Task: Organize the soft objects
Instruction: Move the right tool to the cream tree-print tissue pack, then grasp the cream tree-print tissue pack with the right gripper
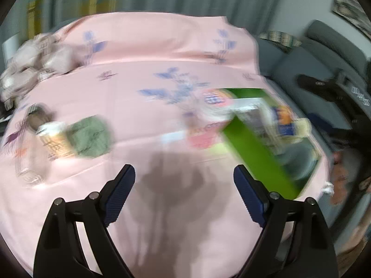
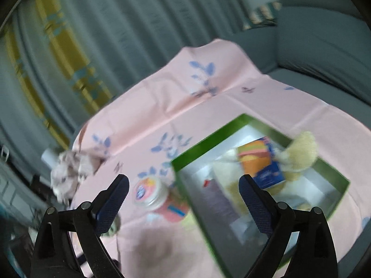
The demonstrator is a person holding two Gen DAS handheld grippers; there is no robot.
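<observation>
Showing no legible jar (image 2: 151, 193) label

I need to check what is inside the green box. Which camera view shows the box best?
The right wrist view: the green box opens toward the camera, showing all four walls and its contents. The left wrist view shows it blurred and tilted, interior mostly hidden.

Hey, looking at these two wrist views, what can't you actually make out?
- Left wrist view: items in the green box are smeared by motion blur.
- Left wrist view: the green cloth and jar beside it are too blurred to read.
- Right wrist view: the box's near corner hides behind the right hand-held gripper.
- Right wrist view: the jar label is blurred.
</observation>
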